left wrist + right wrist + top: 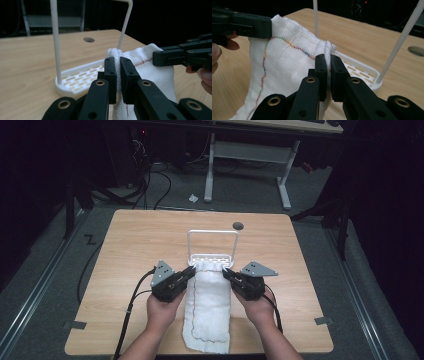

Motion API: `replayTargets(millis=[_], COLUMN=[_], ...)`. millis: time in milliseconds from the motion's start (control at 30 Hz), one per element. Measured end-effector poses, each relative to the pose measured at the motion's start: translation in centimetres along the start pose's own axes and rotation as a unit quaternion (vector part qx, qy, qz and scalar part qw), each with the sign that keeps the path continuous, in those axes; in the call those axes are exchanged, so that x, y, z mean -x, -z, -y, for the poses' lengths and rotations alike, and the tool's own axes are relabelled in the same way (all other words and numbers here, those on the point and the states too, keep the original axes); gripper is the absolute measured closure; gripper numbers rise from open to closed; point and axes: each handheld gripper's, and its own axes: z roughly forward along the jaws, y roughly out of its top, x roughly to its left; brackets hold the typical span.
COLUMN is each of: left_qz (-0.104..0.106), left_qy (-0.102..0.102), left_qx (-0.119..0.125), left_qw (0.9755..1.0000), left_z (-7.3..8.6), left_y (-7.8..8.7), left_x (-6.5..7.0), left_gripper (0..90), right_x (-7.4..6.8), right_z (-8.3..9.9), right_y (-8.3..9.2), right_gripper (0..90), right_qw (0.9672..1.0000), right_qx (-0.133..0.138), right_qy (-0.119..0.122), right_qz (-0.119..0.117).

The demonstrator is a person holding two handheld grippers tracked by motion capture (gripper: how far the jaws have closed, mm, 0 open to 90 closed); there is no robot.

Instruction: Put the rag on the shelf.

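Note:
A white cloth (208,305) with coloured stitching along its hem runs from the rack to the table's front edge. My left gripper (193,269) is shut on its far left corner and my right gripper (225,271) on its far right corner. Both corners are lifted just in front of a white wire rack (212,232) on a slotted base. In the left gripper view the jaws (118,61) pinch bunched cloth (152,72), with the right gripper (156,58) clamping the other corner. In the right gripper view the jaws (327,58) squeeze a fold of cloth (284,65); the left gripper (269,26) holds the far corner.
The rack's base (75,80) stands just beyond the cloth, with its thin uprights rising on both sides. A round cable hole (238,225) lies behind it in the wooden table (135,250). Cables and a white desk frame (247,167) are on the floor beyond.

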Motion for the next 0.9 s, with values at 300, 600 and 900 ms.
replayTargets(millis=[300, 600, 900], left_qz=[-0.009, -0.009, -0.008], left_qy=[0.003, -0.012, -0.036], left_qx=[0.033, 0.067, 0.096], left_qw=[0.9994, 0.9976, 0.9947], left_z=[-3.5, -7.1, -10.2], left_y=[0.1, 1.3, 2.1], left_x=[0.8, 1.5, 1.8], left_gripper=[84.8, 84.8, 84.9], right_x=[0.5, 0.2, -0.1], right_z=[-3.0, -6.4, -9.4], right_y=[2.4, 4.3, 5.5], right_gripper=[86.1, 86.1, 86.1], right_qw=[0.9983, 0.9946, 0.9907], right_qx=[0.056, 0.098, 0.127], right_qy=[0.014, 0.032, 0.046], right_qz=[0.002, 0.012, 0.021])
